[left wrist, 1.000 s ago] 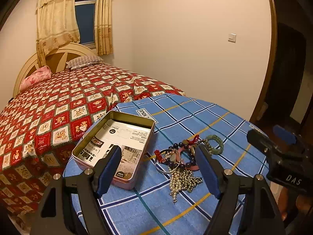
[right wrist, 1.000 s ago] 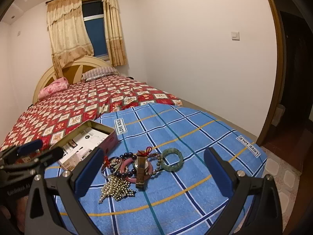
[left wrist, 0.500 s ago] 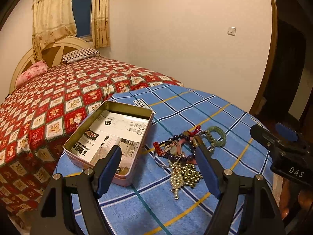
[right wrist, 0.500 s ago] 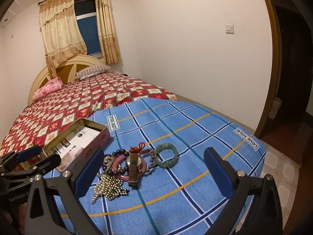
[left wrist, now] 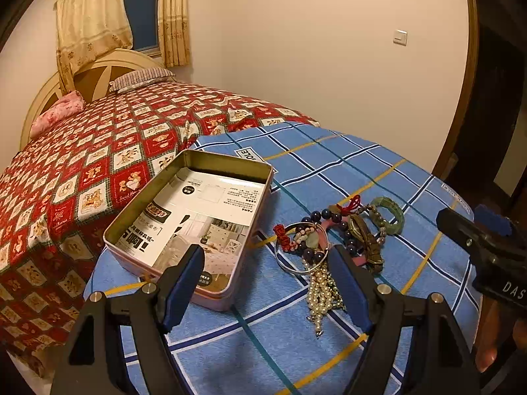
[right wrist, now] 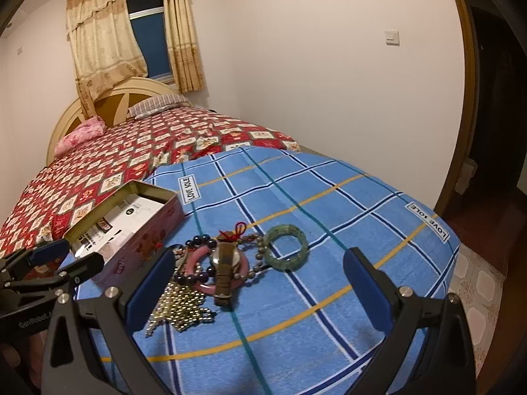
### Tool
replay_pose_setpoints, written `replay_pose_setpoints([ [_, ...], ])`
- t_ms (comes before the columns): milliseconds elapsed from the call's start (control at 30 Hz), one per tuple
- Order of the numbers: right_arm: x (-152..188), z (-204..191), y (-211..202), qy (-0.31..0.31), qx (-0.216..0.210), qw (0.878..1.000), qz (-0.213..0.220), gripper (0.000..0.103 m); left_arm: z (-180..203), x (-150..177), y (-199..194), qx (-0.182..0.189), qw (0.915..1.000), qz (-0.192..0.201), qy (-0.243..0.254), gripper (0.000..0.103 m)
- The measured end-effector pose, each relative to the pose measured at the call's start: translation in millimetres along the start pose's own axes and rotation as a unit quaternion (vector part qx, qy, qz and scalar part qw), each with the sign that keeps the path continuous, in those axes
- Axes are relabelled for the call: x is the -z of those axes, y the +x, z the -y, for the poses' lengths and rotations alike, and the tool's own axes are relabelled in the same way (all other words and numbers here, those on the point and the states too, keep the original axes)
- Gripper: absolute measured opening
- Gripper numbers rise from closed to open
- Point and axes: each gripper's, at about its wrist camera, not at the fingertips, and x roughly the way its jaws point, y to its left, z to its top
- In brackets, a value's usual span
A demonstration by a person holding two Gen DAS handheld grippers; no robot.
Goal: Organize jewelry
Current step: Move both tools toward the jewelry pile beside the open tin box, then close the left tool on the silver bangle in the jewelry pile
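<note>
A heap of jewelry lies on the blue plaid cloth: a green bangle (right wrist: 287, 247), a pink bangle (right wrist: 201, 283), a brown-strapped watch (right wrist: 225, 268), dark beads, a silver bangle (left wrist: 298, 265) and a pearl strand (left wrist: 321, 296). Left of the heap stands an open tin box (left wrist: 189, 227) lined with printed paper. My left gripper (left wrist: 266, 288) is open, hovering over the box's near corner and the pearls. My right gripper (right wrist: 258, 291) is open wide, low over the heap, with nothing between its fingers.
The cloth covers a round table (right wrist: 329, 197) whose edge drops off at the right and front. A bed with a red patterned cover (left wrist: 98, 151) adjoins the table at the far left. A dark doorway (right wrist: 494, 98) opens at the right.
Both grippers have come down and forward towards the jewelry heap, which looks larger and nearer. Both stay open; no item has moved.
</note>
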Motion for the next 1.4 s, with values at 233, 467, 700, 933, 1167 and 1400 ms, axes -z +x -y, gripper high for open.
replay_pose_setpoints([
  [233,-0.3,8.6,5.1,0.010,0.002,1.000,-0.003,0.103,8.6,-5.2,7.6,0.000,0.9997,0.003,0.022,0.078],
  [467,4.6,11.1,11.9,0.011,0.001,1.000,-0.015,0.103,15.3,-7.5,18.8,-0.003,0.9992,0.010,0.040,0.078],
  [700,6.2,12.4,16.5,0.006,0.001,1.000,-0.014,0.103,19.2,-11.4,29.9,0.003,0.9988,0.012,0.047,0.078],
  [933,13.8,11.3,23.3,0.005,0.006,1.000,-0.024,0.103,19.4,-11.5,48.3,0.006,0.9988,-0.001,0.049,0.078],
  [1167,17.1,16.0,29.5,0.011,0.007,0.999,-0.034,0.103,19.0,-10.7,53.9,0.007,0.9988,-0.005,0.049,0.078],
  [1400,18.3,20.0,31.0,0.014,0.007,0.999,-0.039,0.103,18.7,-7.9,54.7,0.011,0.9988,0.007,0.047,0.077],
])
